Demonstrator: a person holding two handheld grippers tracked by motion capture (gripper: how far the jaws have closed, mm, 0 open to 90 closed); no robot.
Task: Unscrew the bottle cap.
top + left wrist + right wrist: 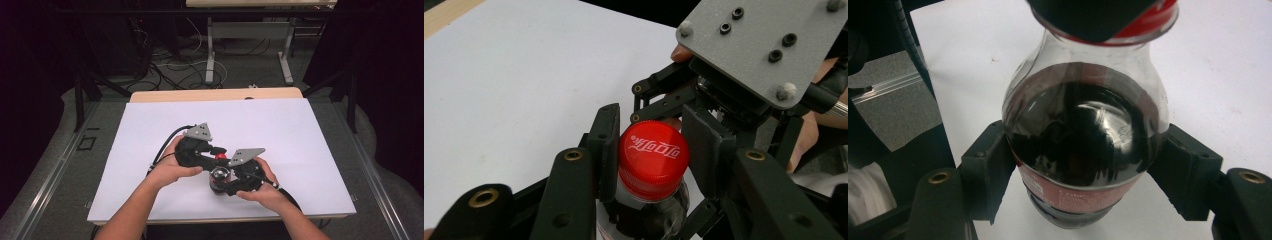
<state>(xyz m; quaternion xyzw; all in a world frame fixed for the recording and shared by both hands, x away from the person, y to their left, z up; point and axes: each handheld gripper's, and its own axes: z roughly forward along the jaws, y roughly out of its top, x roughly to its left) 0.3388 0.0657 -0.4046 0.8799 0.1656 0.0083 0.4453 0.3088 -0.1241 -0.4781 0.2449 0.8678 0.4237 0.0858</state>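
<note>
A small clear bottle (219,179) of dark cola with a red label stands upright on the white table cover (290,135), near its front edge. Its red cap (653,152) sits between the two black pads of my left gripper (652,150), which is shut on it from above. My right gripper (1084,167) is shut on the bottle's body (1083,140), one pad on each side at label height. In the high view the left gripper (220,156) comes in from the left and the right gripper (222,183) from the right, each held by a hand.
The white cover spreads wide to the left, right and back of the bottle. A wooden table edge (215,94) shows behind it. Beyond it lie floor cables (175,67) and the metal legs of another table (210,50). Dark curtains flank both sides.
</note>
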